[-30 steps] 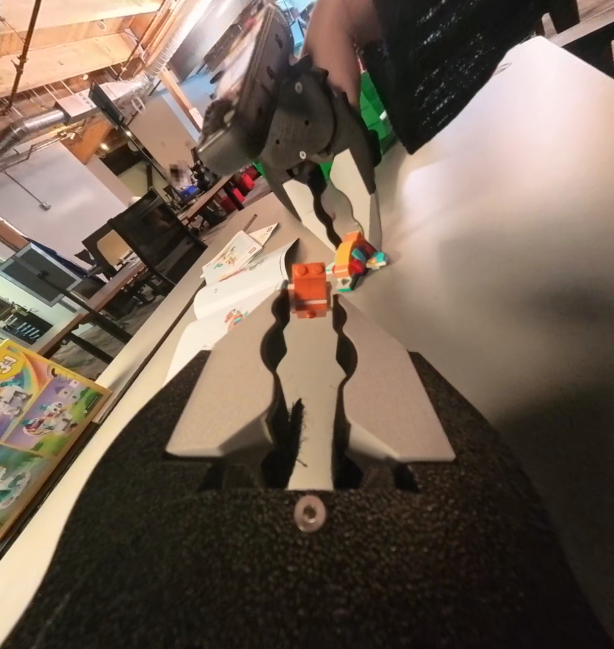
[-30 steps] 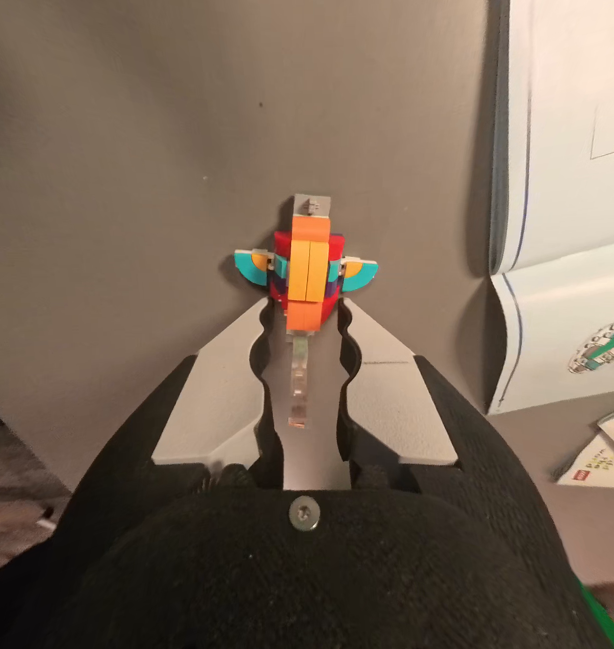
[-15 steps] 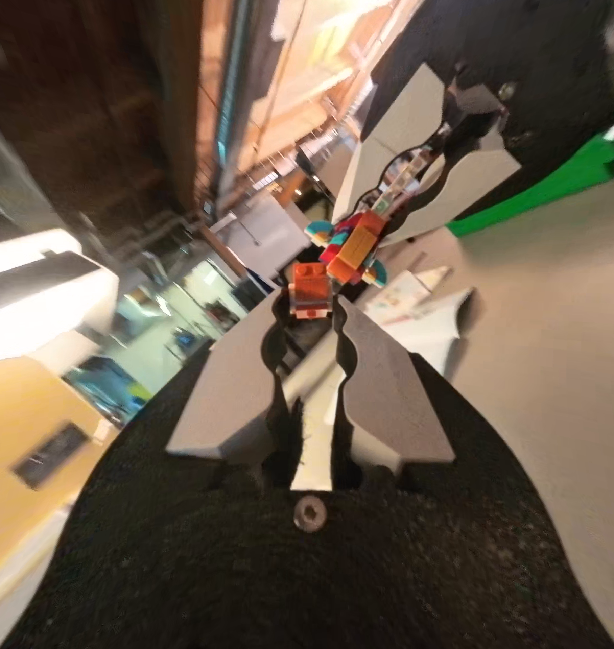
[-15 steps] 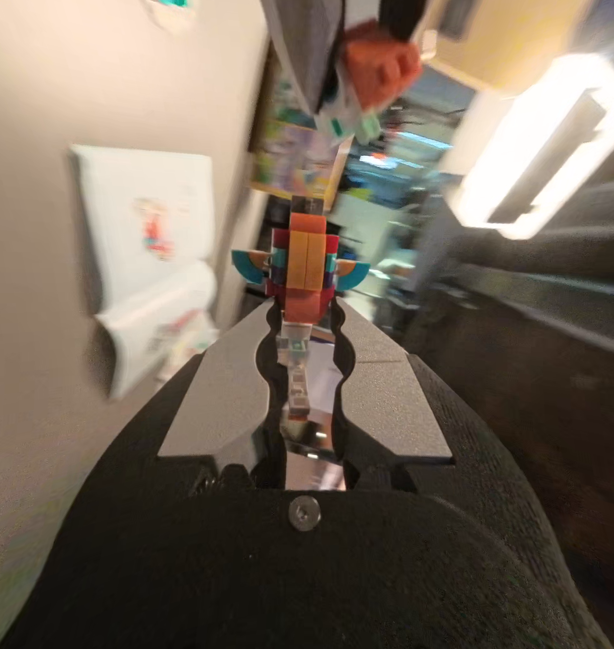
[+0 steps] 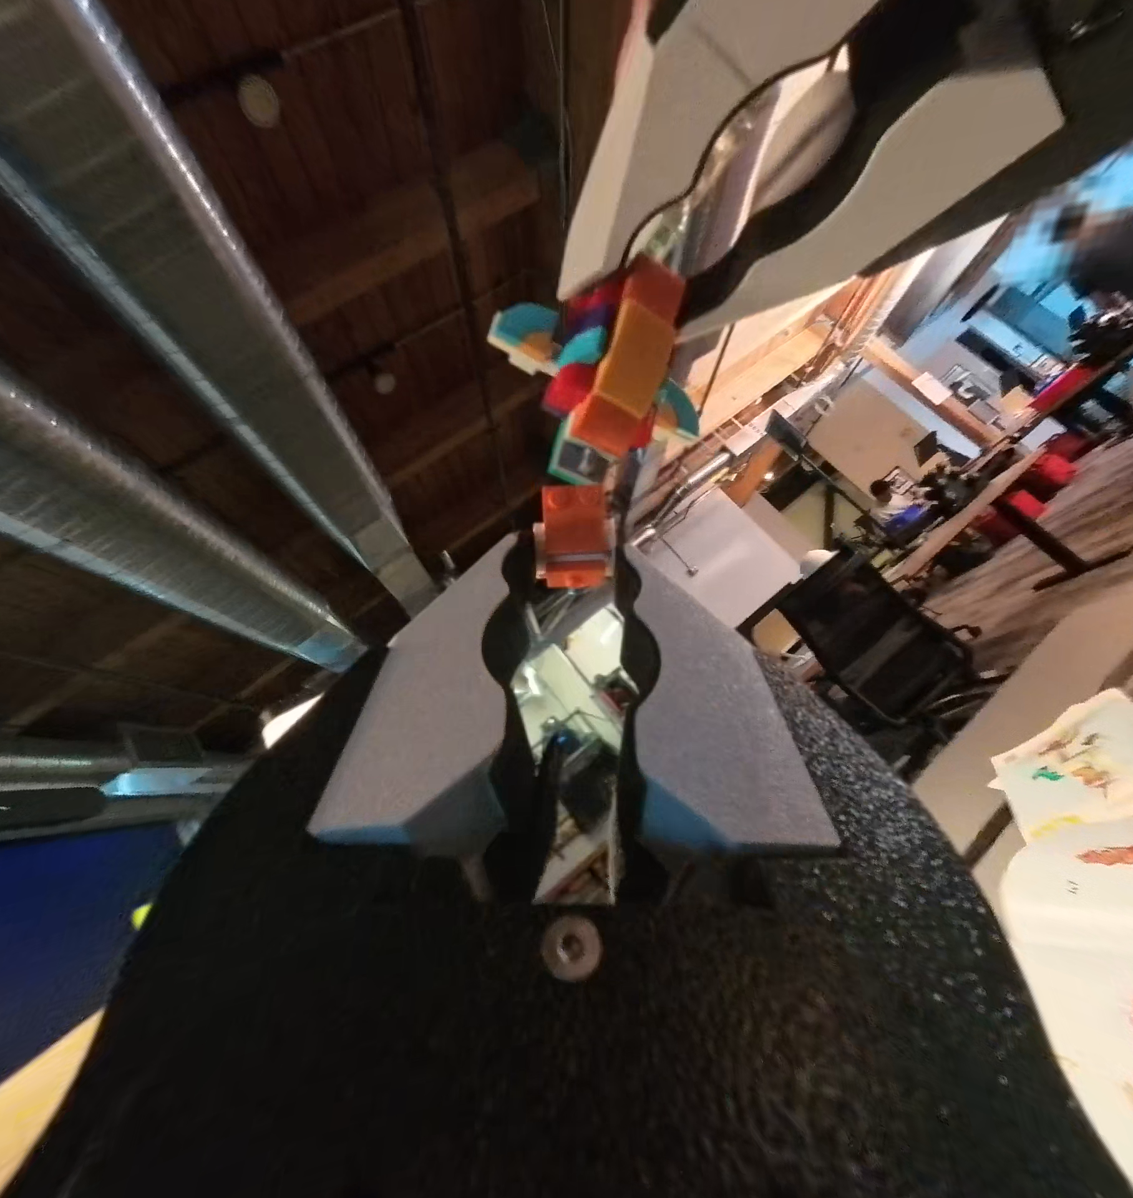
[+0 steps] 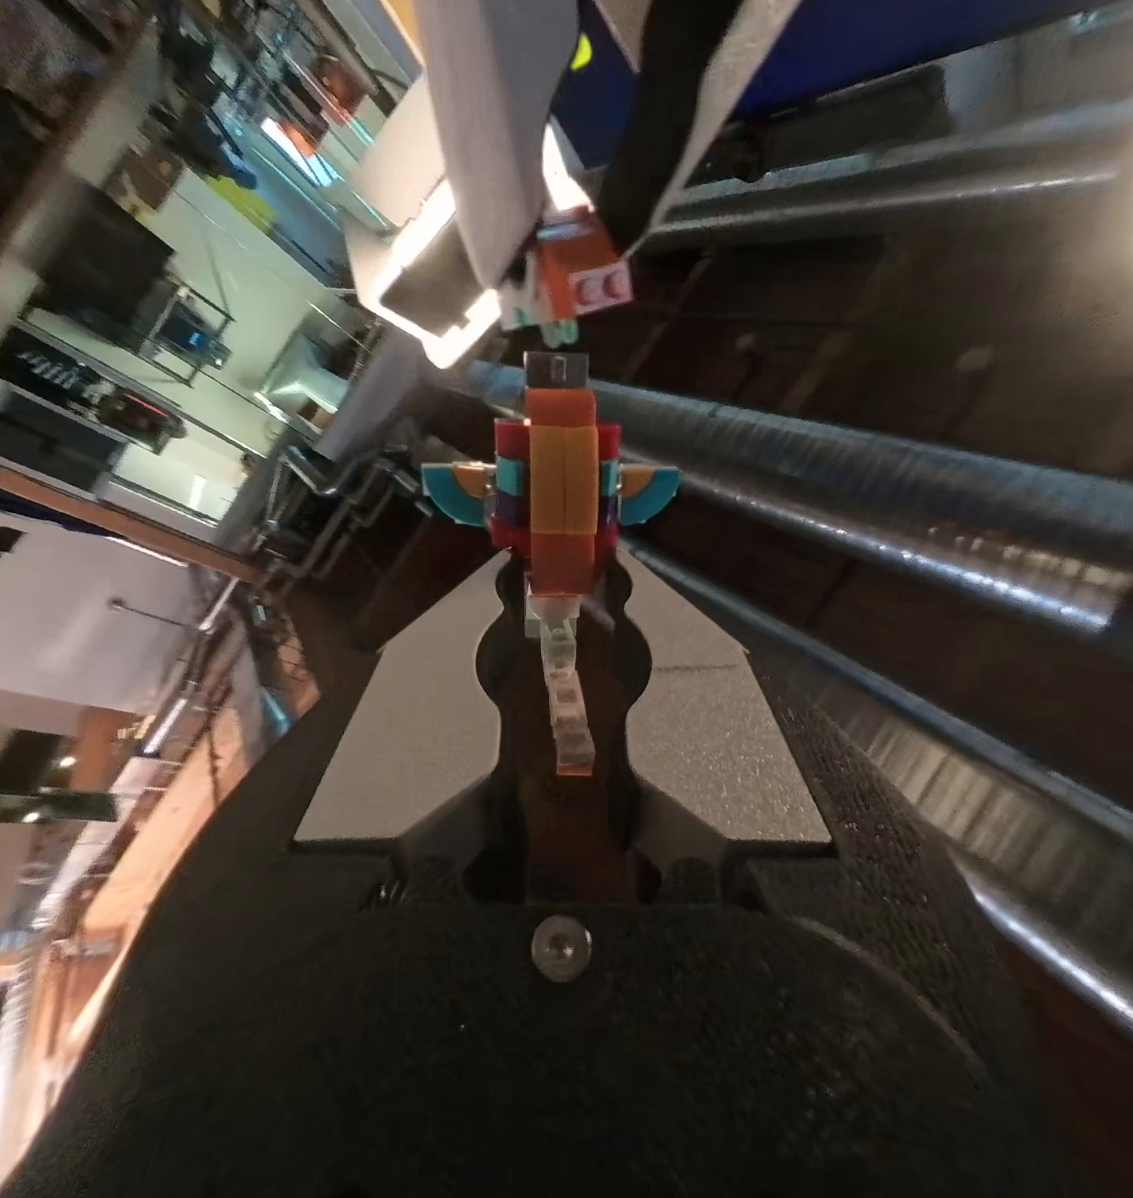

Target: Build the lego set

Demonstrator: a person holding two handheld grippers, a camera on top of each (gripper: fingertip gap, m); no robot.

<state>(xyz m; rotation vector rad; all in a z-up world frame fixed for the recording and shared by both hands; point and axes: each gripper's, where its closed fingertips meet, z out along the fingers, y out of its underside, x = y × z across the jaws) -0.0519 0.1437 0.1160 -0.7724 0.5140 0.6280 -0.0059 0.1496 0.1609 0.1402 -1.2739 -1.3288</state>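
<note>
1. Both claws have swung up off the table since a second ago; ceiling ducts (image 5: 162, 363) and the far room now fill my background where the grey tabletop was.
2. Orange brick piece (image 5: 573, 546): clamped at the very tips of my left claw (image 5: 570, 570), studs pointing away from the camera.
3. Multicoloured model (image 6: 560, 493), orange and yellow centre with teal wing pieces on each side: clamped at the tips of my right claw (image 6: 560, 580). A clear strip (image 6: 567, 687) runs back from it between the fingers.
4. Relative position: from the left claw, the model (image 5: 619, 369) hangs just ahead of and above the brick, held by the right claw (image 5: 654, 272) coming in from the top. I cannot tell whether the two touch.
5. From the right claw, the brick (image 6: 580, 279) sits just beyond the model's grey end, the left claw (image 6: 570, 253) reaching in from above.
6. Open instruction pages (image 5: 1082, 817) lie on the table, low to the right of the left claw.
</note>
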